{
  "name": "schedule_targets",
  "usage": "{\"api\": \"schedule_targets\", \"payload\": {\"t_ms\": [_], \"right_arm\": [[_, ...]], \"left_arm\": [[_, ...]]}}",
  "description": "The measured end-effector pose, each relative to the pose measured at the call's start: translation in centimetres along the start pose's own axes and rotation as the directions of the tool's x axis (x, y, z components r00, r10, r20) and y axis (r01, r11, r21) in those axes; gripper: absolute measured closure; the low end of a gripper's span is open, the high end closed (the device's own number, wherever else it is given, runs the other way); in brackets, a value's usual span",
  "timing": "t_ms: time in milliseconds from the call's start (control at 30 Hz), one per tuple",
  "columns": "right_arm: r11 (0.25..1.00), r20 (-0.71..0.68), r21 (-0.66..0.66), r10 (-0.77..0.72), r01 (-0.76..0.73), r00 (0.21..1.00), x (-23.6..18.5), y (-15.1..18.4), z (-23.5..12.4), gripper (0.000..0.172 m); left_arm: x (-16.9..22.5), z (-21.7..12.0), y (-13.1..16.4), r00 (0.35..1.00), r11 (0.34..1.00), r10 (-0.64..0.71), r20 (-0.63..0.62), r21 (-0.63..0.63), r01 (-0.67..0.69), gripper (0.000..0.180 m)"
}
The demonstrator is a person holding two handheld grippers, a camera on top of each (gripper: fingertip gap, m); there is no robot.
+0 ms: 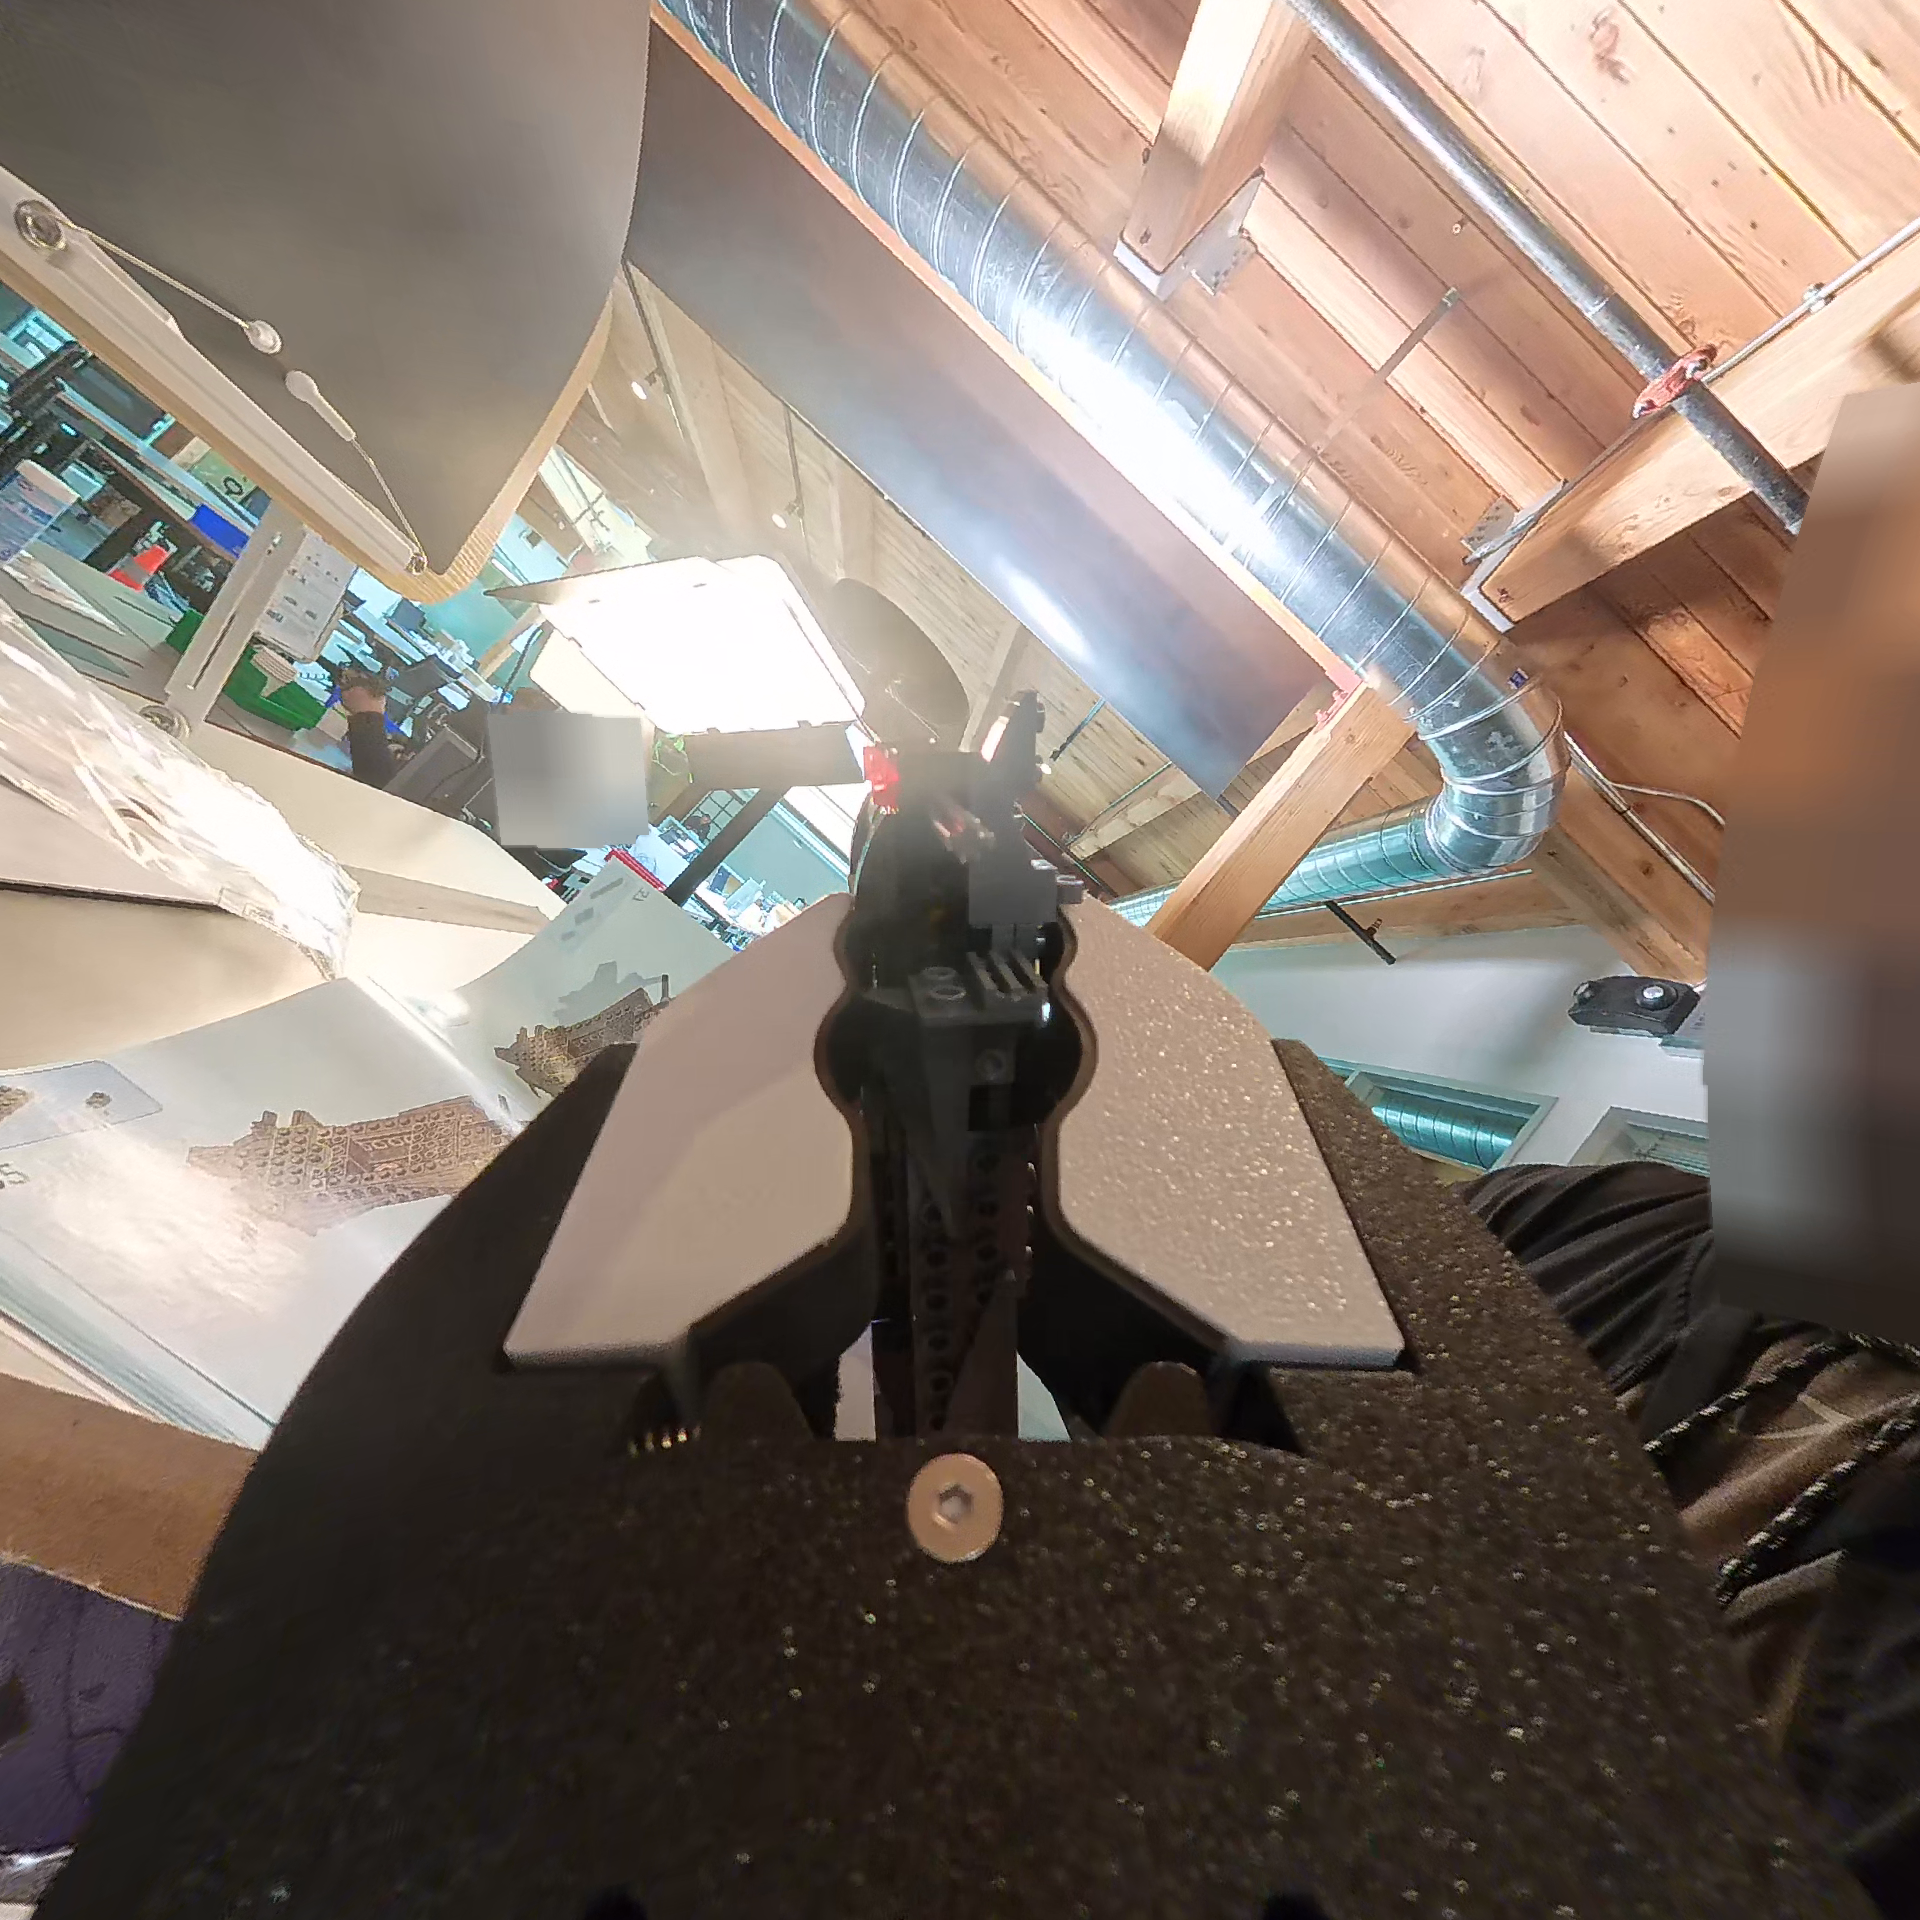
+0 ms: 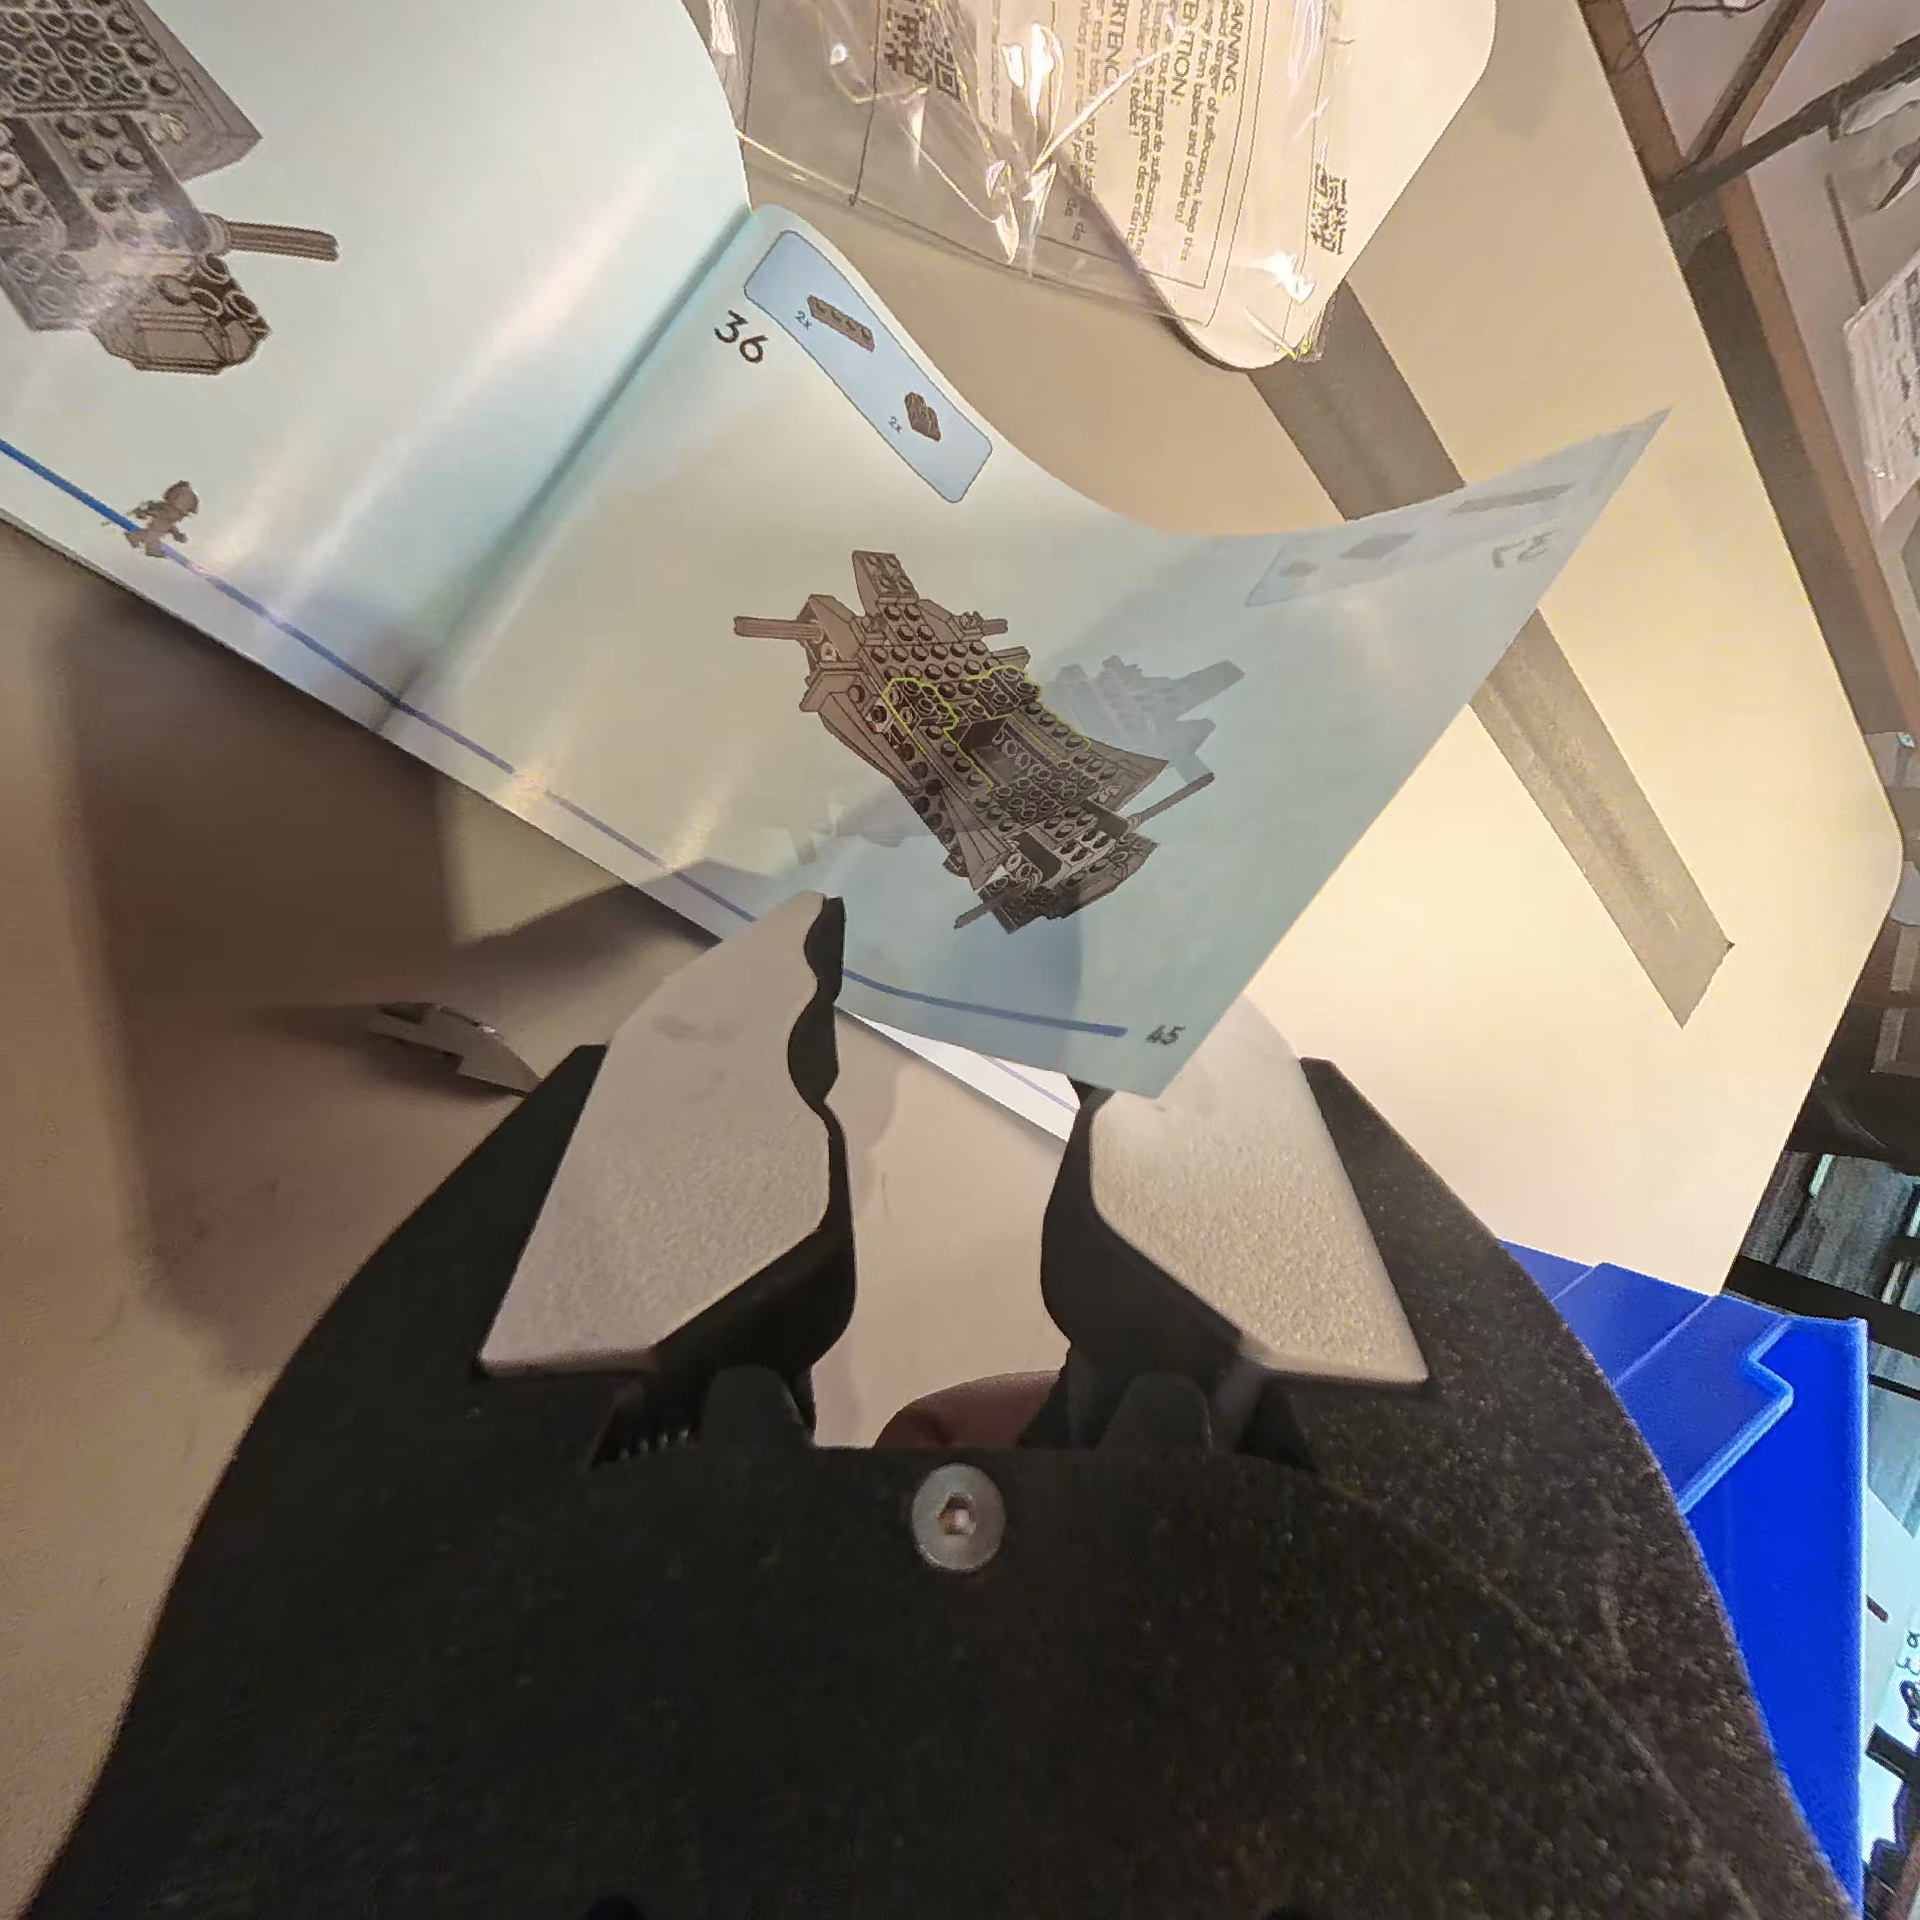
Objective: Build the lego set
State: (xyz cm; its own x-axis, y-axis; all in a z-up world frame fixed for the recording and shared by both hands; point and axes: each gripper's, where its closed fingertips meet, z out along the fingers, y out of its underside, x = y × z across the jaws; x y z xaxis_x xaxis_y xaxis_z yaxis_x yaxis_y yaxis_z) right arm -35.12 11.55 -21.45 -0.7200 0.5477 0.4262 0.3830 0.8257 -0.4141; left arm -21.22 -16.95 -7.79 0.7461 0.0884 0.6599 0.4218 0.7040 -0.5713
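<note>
In the left wrist view my left gripper point(image 1: 956, 925) is tilted up toward the ceiling. It is shut on a dark grey and black brick-built model point(image 1: 966, 997), both pads pressing its sides. The model sticks out past the fingertips and carries small clear red pieces point(image 1: 881, 767) at its far end. In the right wrist view my right gripper point(image 2: 956, 935) is open and holds nothing. It hovers at the lower edge of an open light-blue instruction booklet point(image 2: 623, 582). A lifted, curling page point(image 2: 1299, 790) covers the right fingertip; the left fingertip point(image 2: 810, 935) lies in front of the page.
A crumpled clear plastic bag point(image 2: 1091, 135) lies beyond the booklet on the beige table point(image 2: 1507, 1091). A small grey piece point(image 2: 447, 1039) lies to the left. A blue bin point(image 2: 1745, 1455) stands to the right. A person's dark sleeve point(image 1: 1662, 1299) is close on the left view's right. The gap from one gripper's tips to the other's is roughly 35 cm.
</note>
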Motion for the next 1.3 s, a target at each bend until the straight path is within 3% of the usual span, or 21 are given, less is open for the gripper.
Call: {"api": "schedule_targets", "payload": {"t_ms": [1300], "right_arm": [[1.000, 0.009, -0.006, -0.007, 0.007, 1.000, -0.12, 0.05, 0.14, 0.132]], "left_arm": [[-0.16, 0.10, 0.19, 1.000, 1.000, -0.009, 0.002, -0.009, 0.009, 0.150]]}}
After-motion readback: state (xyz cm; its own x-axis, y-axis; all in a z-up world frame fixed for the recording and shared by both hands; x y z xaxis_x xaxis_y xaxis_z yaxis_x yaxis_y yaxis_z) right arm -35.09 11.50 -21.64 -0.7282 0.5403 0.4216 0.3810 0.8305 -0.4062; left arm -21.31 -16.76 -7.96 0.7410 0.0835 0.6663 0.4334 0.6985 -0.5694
